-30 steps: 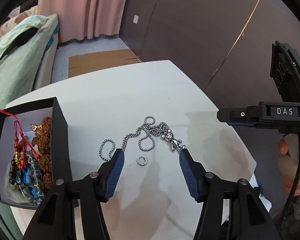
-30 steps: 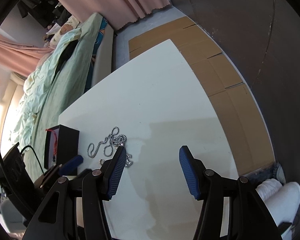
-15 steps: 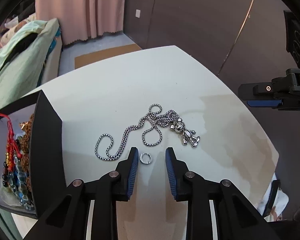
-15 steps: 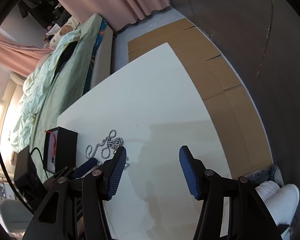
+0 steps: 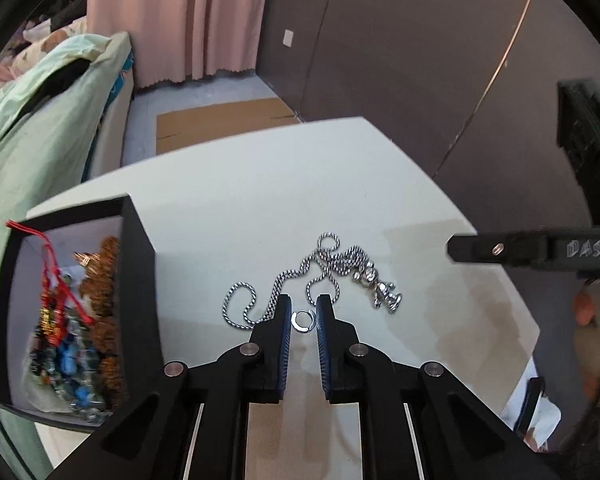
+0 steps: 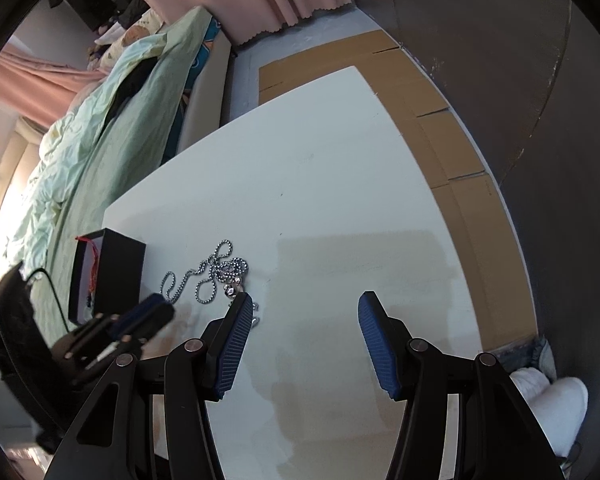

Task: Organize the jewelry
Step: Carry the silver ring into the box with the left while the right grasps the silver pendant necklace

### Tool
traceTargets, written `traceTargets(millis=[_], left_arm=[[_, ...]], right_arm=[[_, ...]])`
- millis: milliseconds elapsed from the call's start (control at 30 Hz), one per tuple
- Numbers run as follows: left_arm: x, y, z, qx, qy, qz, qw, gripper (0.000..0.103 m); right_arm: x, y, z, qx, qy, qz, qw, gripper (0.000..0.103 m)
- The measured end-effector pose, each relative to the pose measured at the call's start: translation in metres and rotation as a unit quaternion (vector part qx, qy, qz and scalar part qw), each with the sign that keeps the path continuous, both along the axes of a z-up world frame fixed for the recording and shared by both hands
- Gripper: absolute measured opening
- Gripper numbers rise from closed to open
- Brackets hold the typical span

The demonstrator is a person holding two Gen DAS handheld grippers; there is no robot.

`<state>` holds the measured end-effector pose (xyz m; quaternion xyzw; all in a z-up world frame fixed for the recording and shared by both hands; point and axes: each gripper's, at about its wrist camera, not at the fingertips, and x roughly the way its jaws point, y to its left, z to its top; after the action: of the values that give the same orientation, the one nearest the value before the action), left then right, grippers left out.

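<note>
- Black box (image 5: 138, 280): stands open at the left side of the white table (image 5: 260, 184). Its lining is pale. In the right wrist view the same box (image 6: 116, 268) sits at the table's left edge, close to the bed.
- Box contents: a red cord (image 5: 56, 264) hangs over the upper left rim and runs down inside. Below it lies a heap of blue and dark bead bracelets (image 5: 66, 364). Brown carved beads (image 5: 104, 280) lie along the right inner wall. Single pieces cannot be counted; this part of the frame is blurred.
- Chain necklace (image 5: 300, 276): lies loose on the table, to the right of the box and apart from it. Its silver figure pendant (image 5: 380, 288) rests at the right end of the chain.
- Ring (image 5: 303, 321): small and silver, flat on the table, just below the chain loops.
- Left gripper (image 5: 303, 312): its jaws have just been closing, with the ring between the two blue pads (image 5: 284, 328). A thin gap shows on each side of the ring; the pads do not yet press on it.
- Right gripper (image 6: 304, 312): jaws stand apart with nothing between them. It hovers over bare table, right of the necklace (image 6: 216, 268). From the left wrist view its black finger (image 5: 500, 248) reaches in at the right edge.
</note>
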<state>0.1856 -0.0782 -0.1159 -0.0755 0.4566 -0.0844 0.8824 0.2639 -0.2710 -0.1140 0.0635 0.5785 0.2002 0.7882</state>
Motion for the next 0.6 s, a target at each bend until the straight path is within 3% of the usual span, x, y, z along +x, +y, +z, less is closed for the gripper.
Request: traceTargets(millis=[600], left_arm=[[-0.027,0.057,0.054,-0.026,-0.057,0.055,0.9965,0.013]], right_arm=[[-0.009,0.044,-0.005,-0.033,-0.013,0.040,0.999,0.056]])
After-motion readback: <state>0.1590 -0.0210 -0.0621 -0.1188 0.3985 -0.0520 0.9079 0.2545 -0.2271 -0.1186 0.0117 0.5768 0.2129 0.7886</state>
